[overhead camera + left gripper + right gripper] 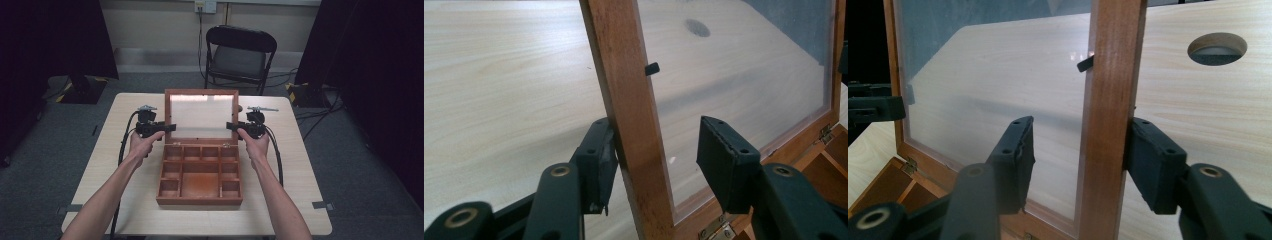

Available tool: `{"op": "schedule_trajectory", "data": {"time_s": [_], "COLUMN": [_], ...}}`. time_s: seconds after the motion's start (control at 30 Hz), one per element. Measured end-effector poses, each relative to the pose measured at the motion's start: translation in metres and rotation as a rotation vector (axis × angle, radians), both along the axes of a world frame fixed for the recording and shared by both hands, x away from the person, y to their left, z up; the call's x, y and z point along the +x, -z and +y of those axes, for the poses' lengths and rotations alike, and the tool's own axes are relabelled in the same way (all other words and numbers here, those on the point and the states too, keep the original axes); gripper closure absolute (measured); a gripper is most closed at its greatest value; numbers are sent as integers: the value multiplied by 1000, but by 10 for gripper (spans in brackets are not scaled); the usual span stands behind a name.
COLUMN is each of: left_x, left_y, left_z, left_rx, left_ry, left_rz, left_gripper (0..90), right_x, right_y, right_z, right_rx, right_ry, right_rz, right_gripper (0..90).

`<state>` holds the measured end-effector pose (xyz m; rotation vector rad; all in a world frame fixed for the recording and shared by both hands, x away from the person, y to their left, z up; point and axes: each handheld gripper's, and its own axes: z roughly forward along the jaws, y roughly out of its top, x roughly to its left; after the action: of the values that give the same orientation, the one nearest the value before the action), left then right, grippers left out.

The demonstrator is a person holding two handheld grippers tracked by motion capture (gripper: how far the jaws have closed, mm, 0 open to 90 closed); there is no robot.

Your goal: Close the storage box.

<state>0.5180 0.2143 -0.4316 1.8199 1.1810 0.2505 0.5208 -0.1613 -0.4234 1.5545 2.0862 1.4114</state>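
Note:
A brown wooden box (200, 187) with several small compartments stands in the middle of the table, its glass-paned lid (201, 116) raised upright at the back. My left gripper (170, 127) straddles the lid's left rail (624, 75). The outer pad (599, 155) rests against the wood, while the inner pad (724, 165) stands off from it in front of the glass. My right gripper (231, 126) straddles the right rail (1110, 75) the same way: one pad (1148, 160) touches the wood and the other (1015, 160) is apart from it.
The pale wooden table (300, 165) has a round cable hole (1217, 48) at its far right. A black folding chair (239, 55) stands behind the table. Brass hinges (716, 231) join lid and box. Cables trail from both grippers along the forearms.

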Motion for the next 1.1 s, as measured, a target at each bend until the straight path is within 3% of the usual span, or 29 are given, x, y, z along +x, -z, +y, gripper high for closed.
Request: {"op": "schedule_trajectory", "data": {"time_s": [0.4,0.47,0.53,0.7,0.93,1.1], "left_x": [-11,-16,-18,-25,-31,-36], "left_y": [-11,-14,-16,-17,-19,-22], "left_z": [8,6,6,8,11,12], "left_rx": [-35,-6,-8,-17,-11,-34], "left_ry": [30,28,27,45,71,76], "left_rz": [-25,-38,-36,-65,-79,-77], "left_gripper": [606,606,605,610,601,586], "right_x": [-15,-17,-18,-25,-29,-34], "right_y": [-10,-12,-15,-15,-19,-23], "right_z": [-4,-3,-3,-7,-6,-6], "right_rx": [-11,-16,-28,20,20,20], "right_ry": [-8,-12,-19,-27,-42,-52], "right_rz": [-44,-45,-46,-63,-65,-71], "right_gripper": [549,554,554,555,523,496]}}
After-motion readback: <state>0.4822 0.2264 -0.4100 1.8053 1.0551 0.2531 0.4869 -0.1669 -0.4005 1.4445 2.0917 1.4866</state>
